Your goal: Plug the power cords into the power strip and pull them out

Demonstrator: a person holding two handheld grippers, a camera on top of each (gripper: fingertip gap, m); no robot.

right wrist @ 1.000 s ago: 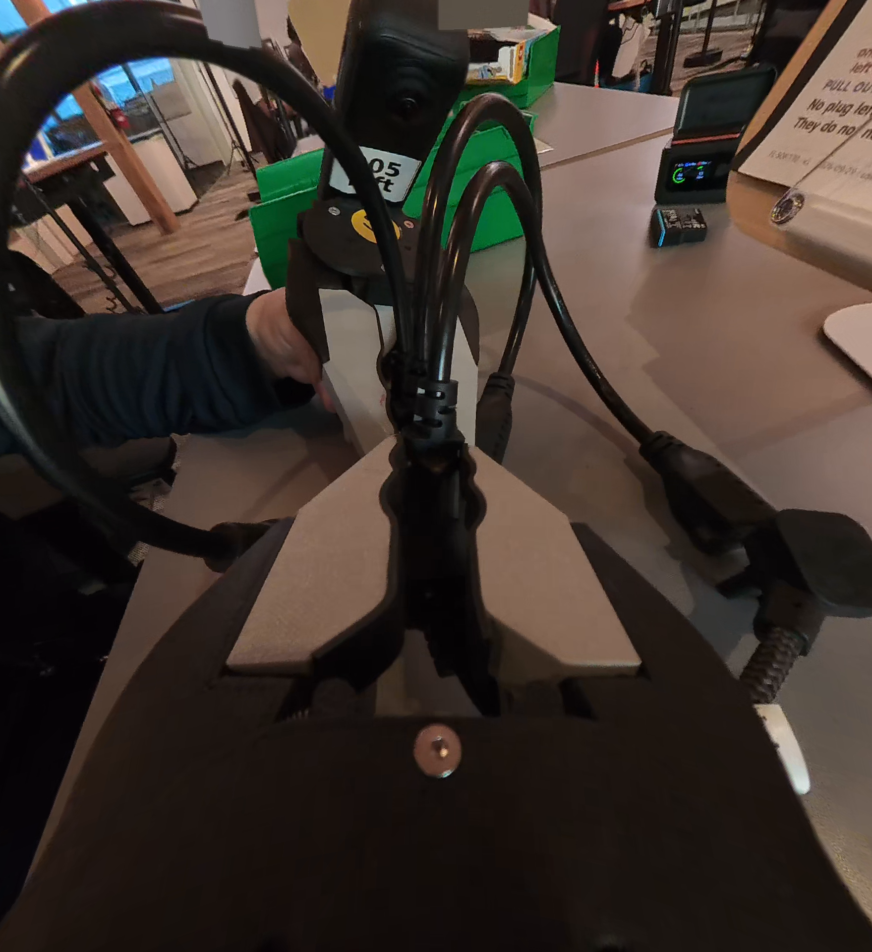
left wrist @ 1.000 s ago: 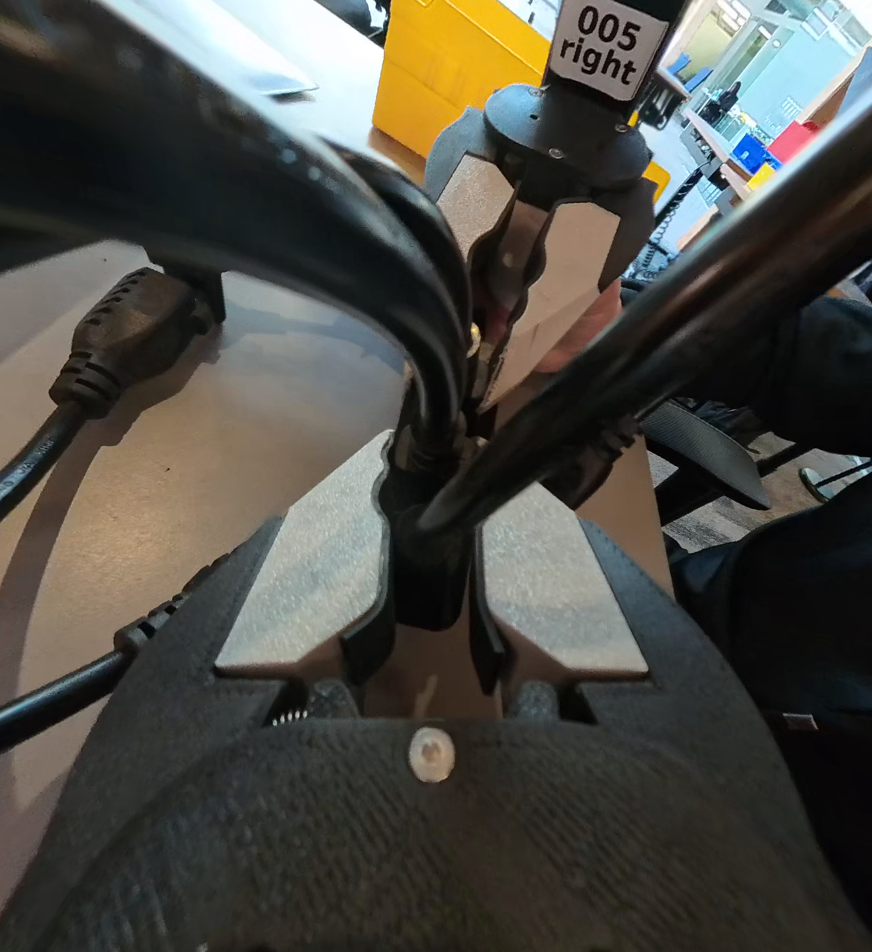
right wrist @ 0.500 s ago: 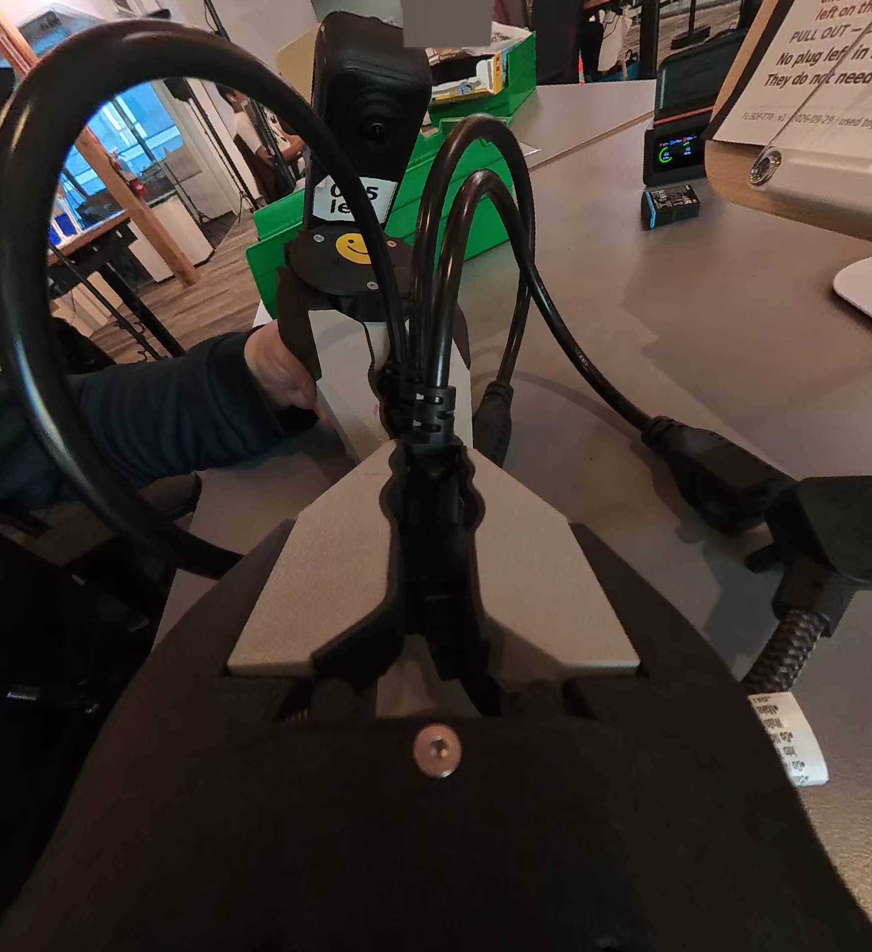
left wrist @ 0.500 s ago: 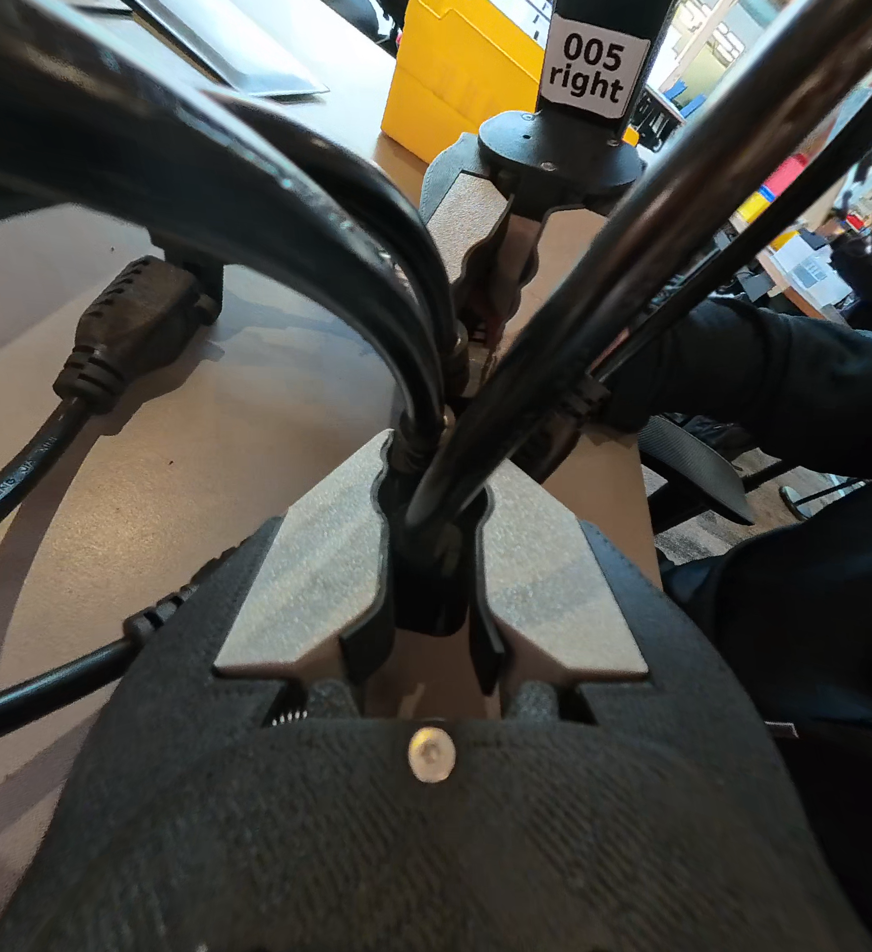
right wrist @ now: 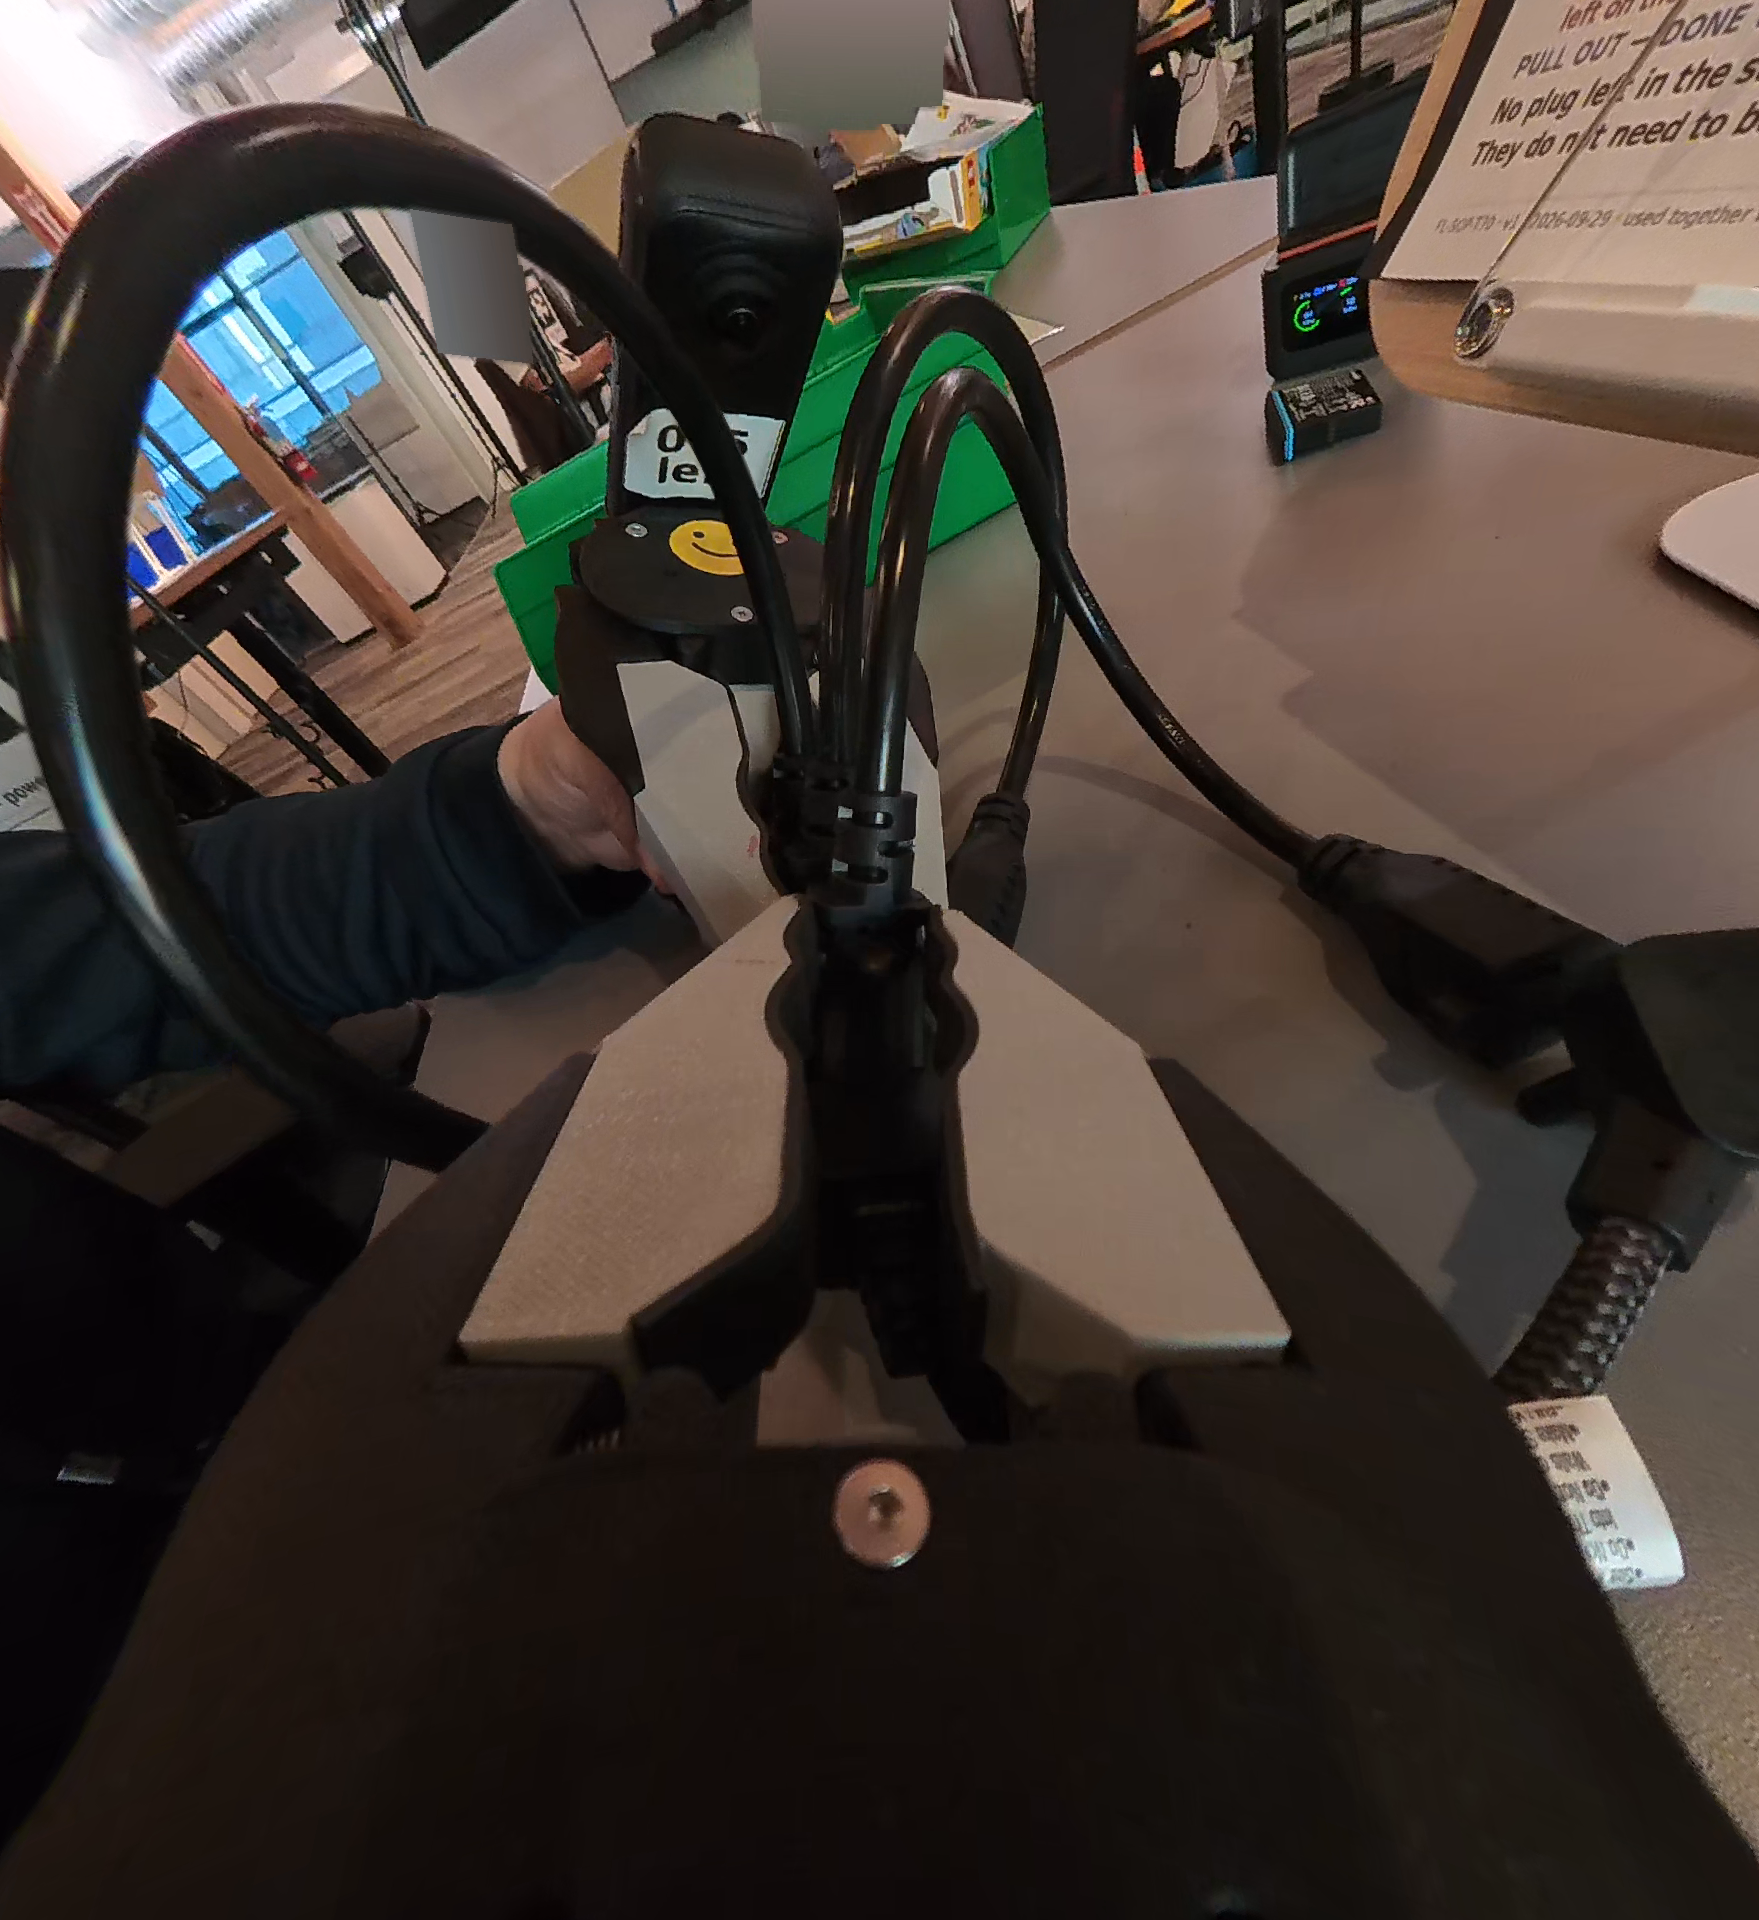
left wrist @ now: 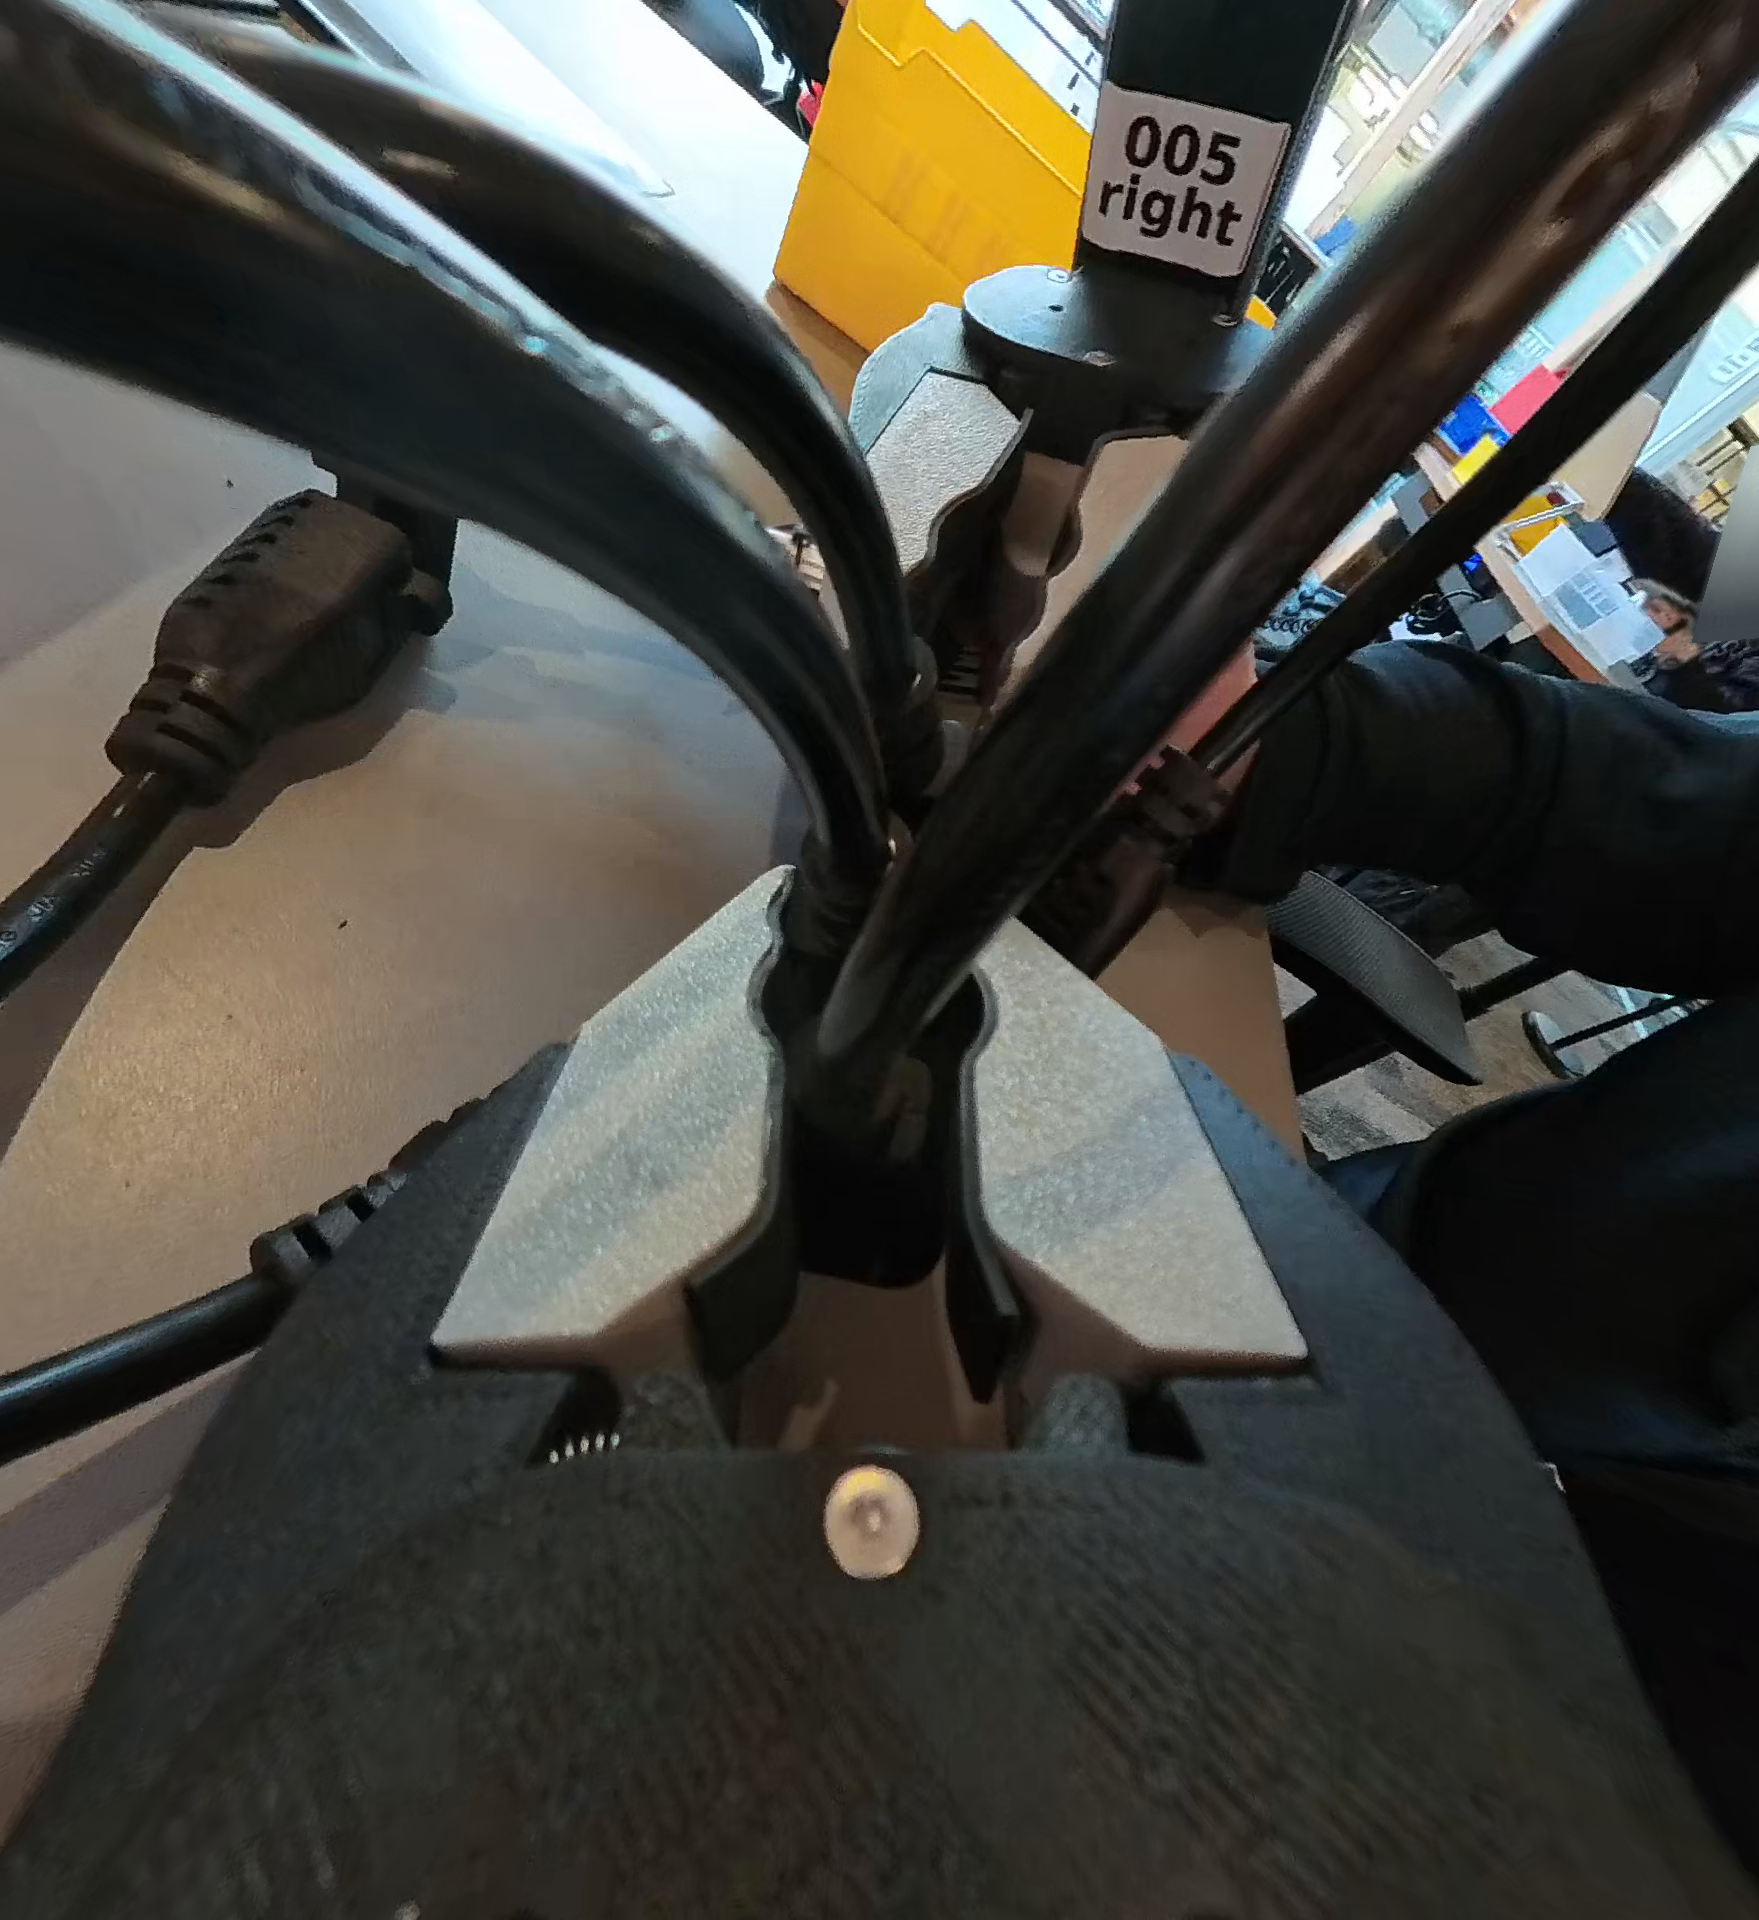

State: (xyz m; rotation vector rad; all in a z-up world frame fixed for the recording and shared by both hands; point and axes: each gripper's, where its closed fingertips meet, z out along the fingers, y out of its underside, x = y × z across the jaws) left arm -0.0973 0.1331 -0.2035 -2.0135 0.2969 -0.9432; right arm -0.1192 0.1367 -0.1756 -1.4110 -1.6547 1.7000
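Observation:
My left gripper [left wrist: 875, 935] is shut on a black plug [left wrist: 859, 1174], and thick black cords [left wrist: 501, 436] arch up and away from it. My right gripper [right wrist: 870, 914] is shut on another black plug [right wrist: 875, 1091], with cord loops [right wrist: 916, 520] rising from it. The two grippers face each other tip to tip above the table. The right one shows in the left wrist view [left wrist: 968, 675] and the left one in the right wrist view [right wrist: 792, 831]. I cannot tell whether the two held parts are joined. I see no power strip.
A loose black plug [left wrist: 283, 623] lies on the grey table [left wrist: 387, 987], also in the right wrist view [right wrist: 1446, 935] next to a flat plug with braided cable [right wrist: 1737, 1039]. Yellow box [left wrist: 916, 197], green bin [right wrist: 958, 436], small screen device [right wrist: 1322, 343] and sign stand [right wrist: 1633, 104] stand behind. My two grippers' fingertips are within a few centimetres of each other.
Both grippers keep their hold. The thick cord crossing the left wrist view has swung more upright. The left gripper sits a little lower in the right wrist view.

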